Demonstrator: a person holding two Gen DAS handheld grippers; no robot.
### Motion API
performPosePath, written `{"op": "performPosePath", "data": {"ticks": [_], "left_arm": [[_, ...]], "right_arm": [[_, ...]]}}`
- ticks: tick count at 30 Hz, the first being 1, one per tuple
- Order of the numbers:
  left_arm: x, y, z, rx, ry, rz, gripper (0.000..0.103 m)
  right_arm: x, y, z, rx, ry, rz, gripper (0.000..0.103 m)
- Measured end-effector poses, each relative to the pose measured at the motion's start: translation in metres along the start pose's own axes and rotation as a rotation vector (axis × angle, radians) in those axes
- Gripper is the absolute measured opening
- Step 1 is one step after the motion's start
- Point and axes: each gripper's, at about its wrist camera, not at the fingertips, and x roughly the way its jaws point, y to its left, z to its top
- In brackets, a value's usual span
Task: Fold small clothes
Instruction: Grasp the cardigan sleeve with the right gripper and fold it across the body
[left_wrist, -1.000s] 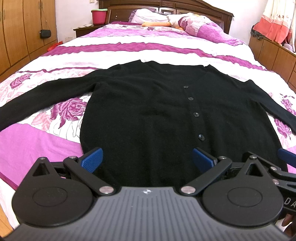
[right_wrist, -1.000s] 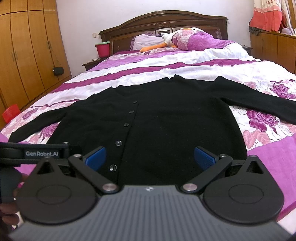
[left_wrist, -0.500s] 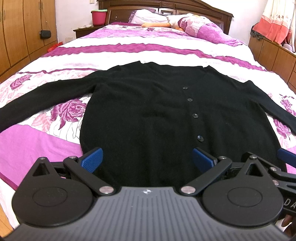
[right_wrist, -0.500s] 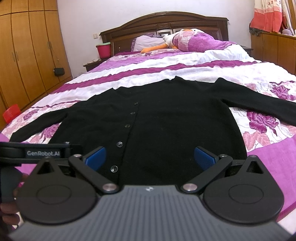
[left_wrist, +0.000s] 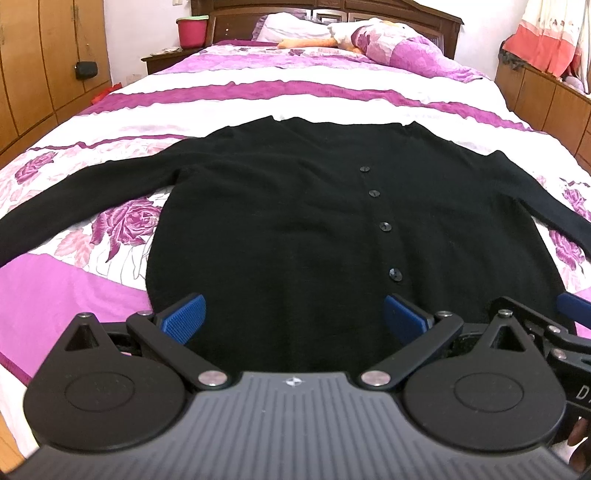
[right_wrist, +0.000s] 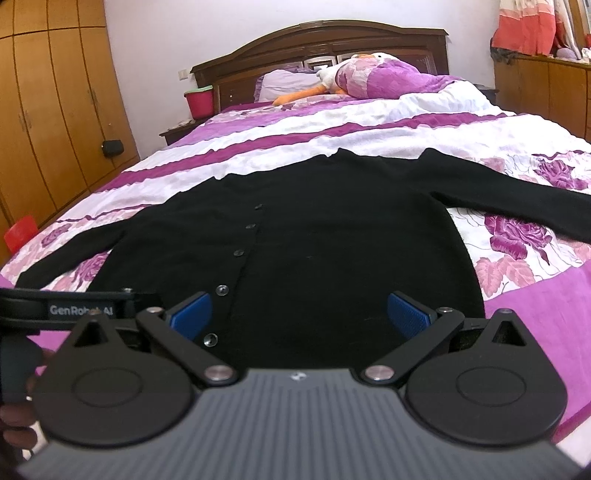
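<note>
A black buttoned cardigan (left_wrist: 295, 206) lies flat on the bed, sleeves spread to both sides; it also shows in the right wrist view (right_wrist: 332, 236). My left gripper (left_wrist: 293, 317) is open and empty over the cardigan's bottom hem, left of the button row. My right gripper (right_wrist: 299, 314) is open and empty over the hem, right of the button row. The right gripper's edge shows at the right of the left wrist view (left_wrist: 546, 332); the left gripper's edge shows at the left of the right wrist view (right_wrist: 74, 306). The hem itself is hidden behind the gripper bodies.
The bed has a purple and white flowered cover (left_wrist: 258, 92). Pillows and a stuffed toy (right_wrist: 365, 79) lie by the headboard. A red bucket (left_wrist: 192, 31) stands on a nightstand. Wooden wardrobes (right_wrist: 55, 110) stand left, a wooden cabinet (left_wrist: 543, 96) right.
Both views have tilted slightly downward and edged closer to the cardigan's hem. Both grippers stay open and the cardigan has not moved.
</note>
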Motion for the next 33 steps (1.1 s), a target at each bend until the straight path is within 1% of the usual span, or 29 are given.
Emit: {"op": "performPosePath", "data": {"ticks": [5, 10, 14, 17, 20, 24, 30, 33], "left_arm": [[0.006, -0.004, 0.003, 0.009, 0.011, 0.003, 0.103], [0.014, -0.002, 0.012, 0.006, 0.013, 0.011, 0.103], [0.025, -0.001, 0.021, -0.011, 0.045, -0.016, 0.103], [0.031, -0.003, 0.026, -0.013, 0.047, -0.017, 0.103], [0.041, -0.006, 0.031, -0.001, 0.047, 0.002, 0.103], [0.058, -0.01, 0.035, 0.002, 0.072, -0.002, 0.103], [0.083, -0.011, 0.033, -0.008, 0.115, 0.011, 0.103], [0.089, -0.012, 0.032, -0.005, 0.119, 0.021, 0.103]], "right_arm": [[0.004, -0.009, 0.0, 0.007, 0.002, 0.0, 0.103], [0.009, -0.027, 0.007, 0.036, -0.001, -0.021, 0.103], [0.013, -0.047, 0.016, 0.043, -0.02, -0.053, 0.103], [0.019, -0.07, 0.025, 0.076, -0.014, -0.079, 0.103], [0.025, -0.096, 0.034, 0.111, -0.021, -0.115, 0.103], [0.037, -0.136, 0.044, 0.187, -0.019, -0.177, 0.103], [0.054, -0.188, 0.049, 0.299, -0.005, -0.242, 0.103], [0.062, -0.21, 0.048, 0.363, -0.005, -0.26, 0.103]]}}
